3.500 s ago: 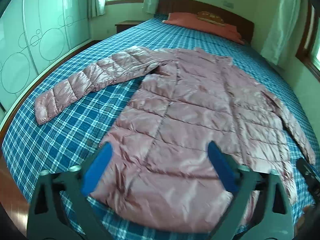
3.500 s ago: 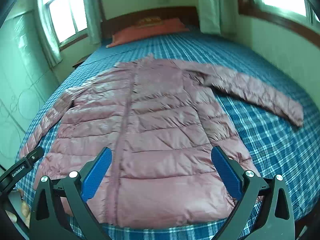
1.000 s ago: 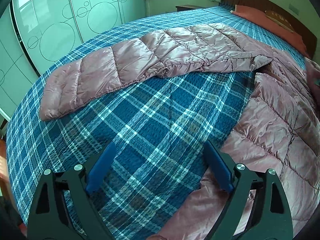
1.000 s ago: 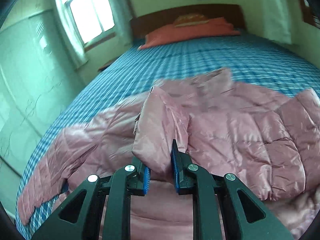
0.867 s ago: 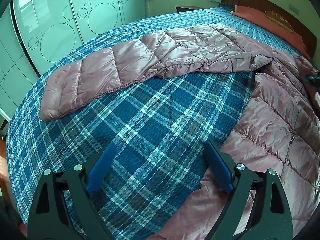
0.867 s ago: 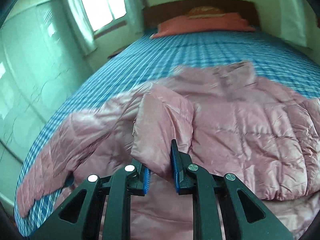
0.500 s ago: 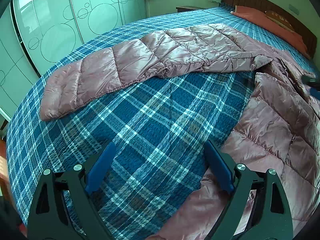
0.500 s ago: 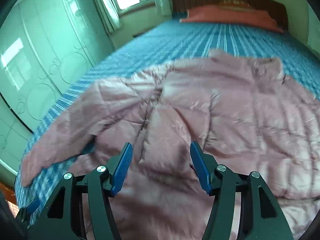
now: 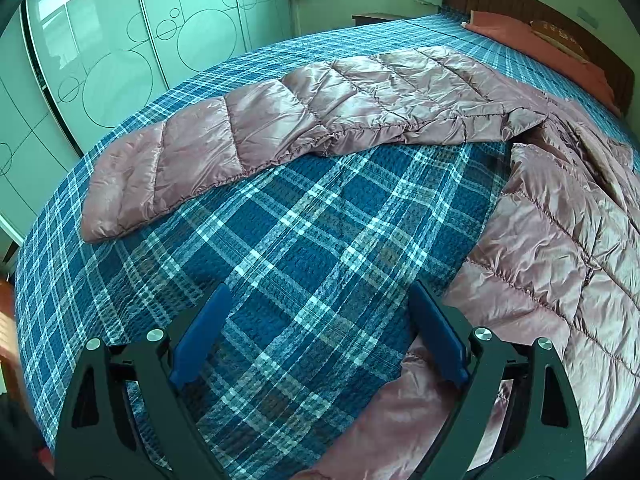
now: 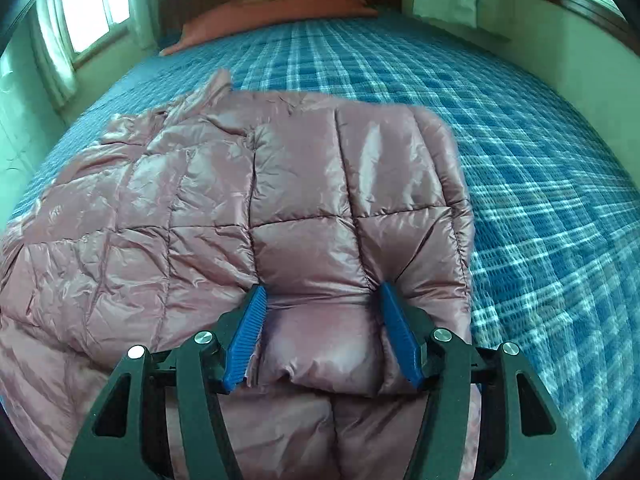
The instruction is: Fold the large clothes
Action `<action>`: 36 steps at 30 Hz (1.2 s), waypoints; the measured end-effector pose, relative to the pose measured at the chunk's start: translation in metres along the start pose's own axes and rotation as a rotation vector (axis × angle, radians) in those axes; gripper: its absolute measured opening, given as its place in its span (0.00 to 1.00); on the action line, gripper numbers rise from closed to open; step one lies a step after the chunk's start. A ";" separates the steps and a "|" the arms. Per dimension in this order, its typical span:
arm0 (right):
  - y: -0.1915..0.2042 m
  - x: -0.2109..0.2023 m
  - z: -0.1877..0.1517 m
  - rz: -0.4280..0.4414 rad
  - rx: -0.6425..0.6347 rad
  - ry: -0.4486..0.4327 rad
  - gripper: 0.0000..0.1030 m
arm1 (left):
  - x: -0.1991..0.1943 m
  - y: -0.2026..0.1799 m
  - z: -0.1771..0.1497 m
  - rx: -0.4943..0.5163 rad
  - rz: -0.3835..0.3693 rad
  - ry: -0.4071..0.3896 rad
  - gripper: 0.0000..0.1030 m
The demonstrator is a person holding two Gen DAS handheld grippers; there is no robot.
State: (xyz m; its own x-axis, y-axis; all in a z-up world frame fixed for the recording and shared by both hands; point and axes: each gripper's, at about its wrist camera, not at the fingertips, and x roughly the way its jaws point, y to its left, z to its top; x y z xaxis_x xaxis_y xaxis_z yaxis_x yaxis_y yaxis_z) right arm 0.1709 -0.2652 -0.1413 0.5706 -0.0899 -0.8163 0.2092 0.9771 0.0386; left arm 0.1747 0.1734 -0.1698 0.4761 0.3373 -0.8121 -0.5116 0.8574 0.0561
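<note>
Blue-padded and spread wide, my right gripper (image 10: 322, 328) straddles a puffy fold of the shiny pink quilted down jacket (image 10: 280, 184) without pinching it. My left gripper (image 9: 316, 340), jaws equally apart, hovers empty above the blue plaid bedspread (image 9: 304, 232) beside the jacket's hem. Beyond it, the outstretched quilted sleeve (image 9: 280, 120) lies flat across the bed. I judge the slippery, springy filling may push the fold back open unless pressed down.
</note>
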 end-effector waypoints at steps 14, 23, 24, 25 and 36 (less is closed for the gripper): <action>0.005 -0.008 0.029 -0.009 0.064 -0.072 0.60 | 0.001 -0.001 0.000 0.003 0.005 0.000 0.89; 0.023 0.010 0.001 -0.037 0.019 -0.063 0.67 | 0.003 0.007 0.002 -0.023 -0.040 0.008 0.89; 0.024 0.010 0.001 -0.038 0.019 -0.061 0.68 | 0.002 0.010 0.003 -0.032 -0.060 0.008 0.89; 0.024 0.010 -0.001 -0.036 0.020 -0.064 0.69 | 0.000 0.018 0.004 -0.055 -0.105 0.008 0.89; 0.022 0.009 -0.002 -0.033 0.021 -0.089 0.70 | 0.017 0.137 0.020 -0.483 -0.367 0.014 0.83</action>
State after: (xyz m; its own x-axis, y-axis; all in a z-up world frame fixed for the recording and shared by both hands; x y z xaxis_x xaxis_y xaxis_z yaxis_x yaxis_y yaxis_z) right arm 0.1788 -0.2439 -0.1493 0.6312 -0.1401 -0.7629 0.2455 0.9691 0.0252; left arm 0.1268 0.3043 -0.1643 0.6751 0.0451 -0.7363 -0.5841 0.6423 -0.4962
